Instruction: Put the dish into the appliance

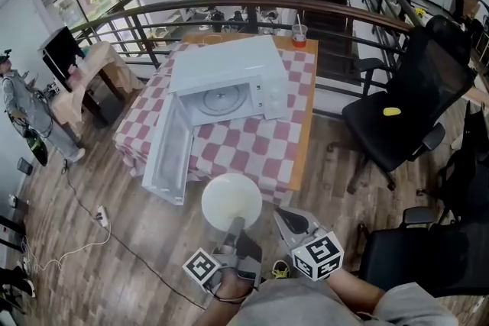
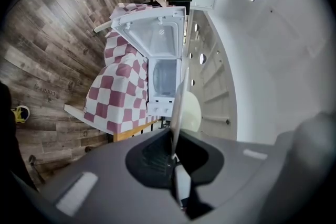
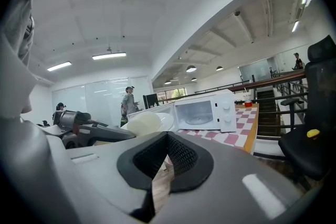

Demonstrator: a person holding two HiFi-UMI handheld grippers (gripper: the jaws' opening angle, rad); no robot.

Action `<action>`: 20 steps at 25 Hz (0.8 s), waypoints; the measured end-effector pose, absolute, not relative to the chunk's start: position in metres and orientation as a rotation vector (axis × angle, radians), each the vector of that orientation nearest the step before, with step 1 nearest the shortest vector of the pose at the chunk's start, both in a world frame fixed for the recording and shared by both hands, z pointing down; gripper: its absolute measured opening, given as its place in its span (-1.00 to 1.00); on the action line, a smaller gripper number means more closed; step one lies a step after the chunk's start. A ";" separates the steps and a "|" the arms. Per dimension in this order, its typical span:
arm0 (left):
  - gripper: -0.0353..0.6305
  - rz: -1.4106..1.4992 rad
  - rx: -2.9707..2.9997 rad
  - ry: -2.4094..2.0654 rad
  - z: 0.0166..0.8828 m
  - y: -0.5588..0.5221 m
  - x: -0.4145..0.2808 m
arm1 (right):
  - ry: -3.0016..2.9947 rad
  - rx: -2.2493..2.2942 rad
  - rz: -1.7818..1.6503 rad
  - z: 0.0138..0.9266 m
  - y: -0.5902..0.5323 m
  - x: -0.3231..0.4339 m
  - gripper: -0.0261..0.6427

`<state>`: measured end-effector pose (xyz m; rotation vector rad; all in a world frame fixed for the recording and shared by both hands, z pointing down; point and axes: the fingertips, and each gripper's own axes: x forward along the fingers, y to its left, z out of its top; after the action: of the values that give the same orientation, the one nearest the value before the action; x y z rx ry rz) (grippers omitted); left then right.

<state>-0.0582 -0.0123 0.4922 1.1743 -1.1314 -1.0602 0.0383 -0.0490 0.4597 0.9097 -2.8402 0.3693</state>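
One step of this task is in hand and the rest is still ahead. The white plate (image 1: 231, 201) is held flat by its near rim in the left tongs (image 1: 233, 227), whose jaws are pinched tight on it. It hangs over the wooden floor (image 1: 137, 240), short of the microwave (image 1: 229, 72) and not yet over the checked counter (image 1: 252, 145) on which the microwave stands. The microwave's door (image 1: 166, 153) already stands fully open, swung out from the microwave's left side. Its cavity shows only the glass turntable (image 1: 221, 99), so nothing looks in need of clearing. The right tongs (image 1: 293, 221) sit just beside the left ones, farther from the microwave than the plate, jaws drawn close together with nothing between them. What remains, as I judge it, is to carry the plate to the microwave's mouth, slide it in level onto the turntable, let go and draw the tongs back out. Shutting the door may follow, though the task does not ask for it.
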 end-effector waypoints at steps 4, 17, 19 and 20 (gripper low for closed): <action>-0.83 -1.048 1.180 -1.152 0.493 -0.031 -0.062 | -2.850 0.896 0.380 0.461 -0.068 0.035 -0.92; -0.83 -1.053 1.185 -1.157 0.501 -0.115 -0.104 | -2.836 0.903 0.367 0.473 -0.139 0.002 -0.92; -0.83 -1.051 1.180 -1.156 0.504 -0.134 -0.115 | -2.835 0.906 0.363 0.473 -0.157 -0.008 -0.92; -0.83 -1.047 1.183 -1.155 0.504 -0.144 -0.120 | -2.835 0.909 0.363 0.472 -0.166 -0.013 -0.92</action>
<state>-0.1204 -0.1436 0.5040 1.1829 -1.1553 -1.0468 -0.0129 -0.1657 0.4718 0.9092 -2.8346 0.3625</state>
